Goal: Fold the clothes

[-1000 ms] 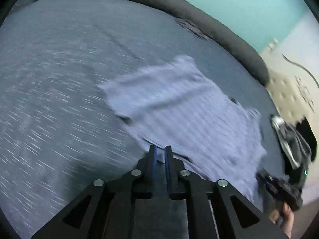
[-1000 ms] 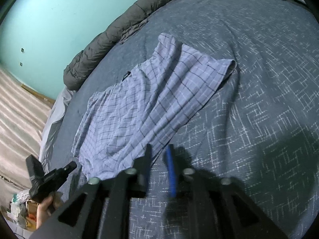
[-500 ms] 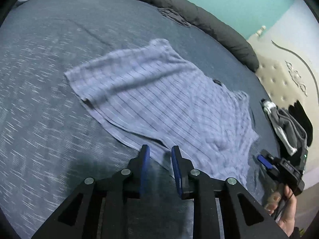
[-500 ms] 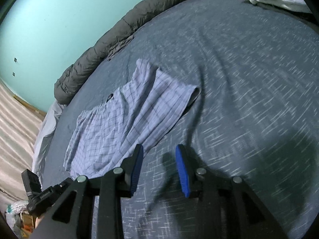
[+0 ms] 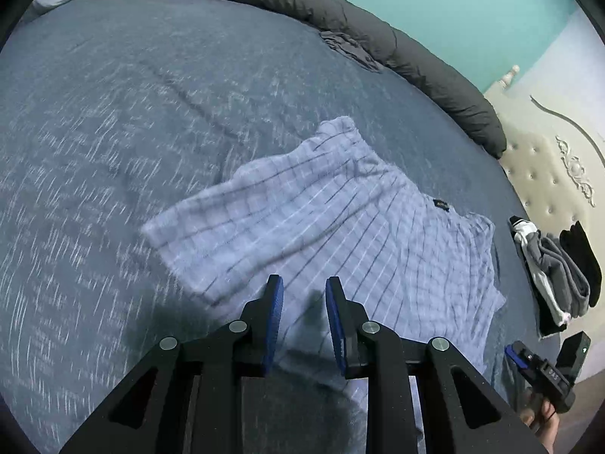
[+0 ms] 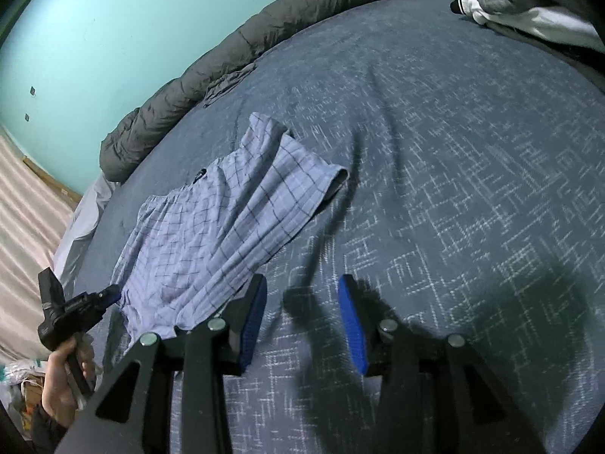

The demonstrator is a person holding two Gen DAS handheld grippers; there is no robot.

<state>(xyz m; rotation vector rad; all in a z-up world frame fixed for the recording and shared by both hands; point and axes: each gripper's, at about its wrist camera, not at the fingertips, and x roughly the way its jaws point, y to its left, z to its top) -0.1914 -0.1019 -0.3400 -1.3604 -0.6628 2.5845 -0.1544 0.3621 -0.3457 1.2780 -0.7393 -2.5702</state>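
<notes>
Currently, both grippers are released and grasp nothing. The left gripper (image 5: pixel 304 283) hovers with its 2 blue pads apart over the near edge of the shorts (image 5: pixel 340 234); whether a pad touches the cloth cannot be told. The right gripper (image 6: pixel 302 283) has its jaws spread wider, over bare bedspread (image 6: pixel 472 151) just beside the shorts' hem.

The shorts, light blue plaid, lie spread on the bedspread with lengthwise wrinkles and a small dark label near the waistband. A grey duvet (image 5: pixel 378 34) is bunched along the far edge of the bed against a teal wall (image 6: pixel 113 19). A clothes pile (image 5: pixel 548 276) sits apart near the headboard (image 5: pixel 548 162). A hand (image 6: pixel 64 378) grips the left gripper's handle.
</notes>
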